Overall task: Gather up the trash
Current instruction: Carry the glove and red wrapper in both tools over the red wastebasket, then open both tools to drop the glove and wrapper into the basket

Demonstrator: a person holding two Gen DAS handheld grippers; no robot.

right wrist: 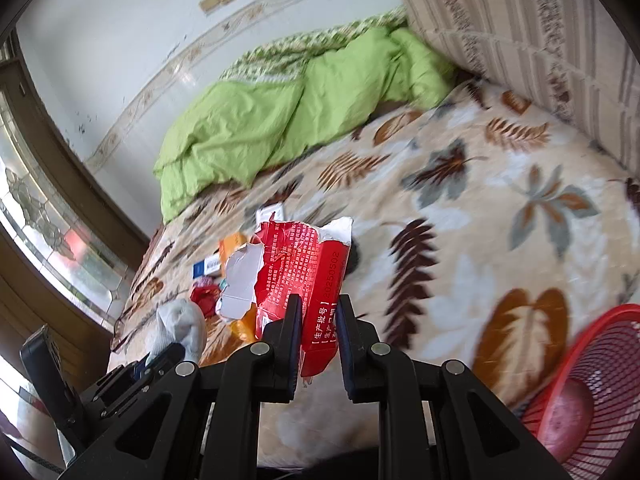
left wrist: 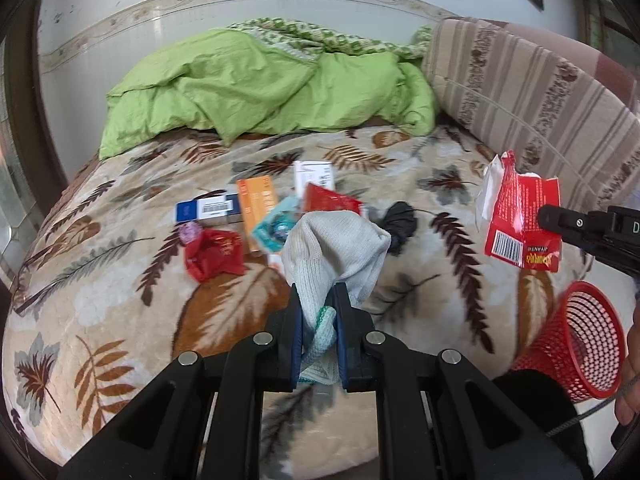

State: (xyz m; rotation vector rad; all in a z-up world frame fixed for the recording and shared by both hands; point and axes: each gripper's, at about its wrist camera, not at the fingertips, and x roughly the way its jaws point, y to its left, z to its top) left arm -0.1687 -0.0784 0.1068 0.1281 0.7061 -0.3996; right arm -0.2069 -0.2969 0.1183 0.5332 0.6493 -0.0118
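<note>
Bright daylight entered through the window (right wrist: 40, 216) (glare on its glass); fisheye curvature darkened the corners, and the bed (right wrist: 500, 208) was motion-blurred.

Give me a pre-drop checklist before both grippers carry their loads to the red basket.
1. Left gripper shut on the white glove: ok.
2. Right gripper shut on the torn red box: ok.
3. Red basket within sight, mouth open toward the grippers: ok.
4. Basket upright: not ok, it tilts on the leaf-print blanket.
5. Room left in the basket: cannot tell; something pink already lies inside.
6. Bed cleared: not ok; a red wrapper and small boxes remain.
</note>
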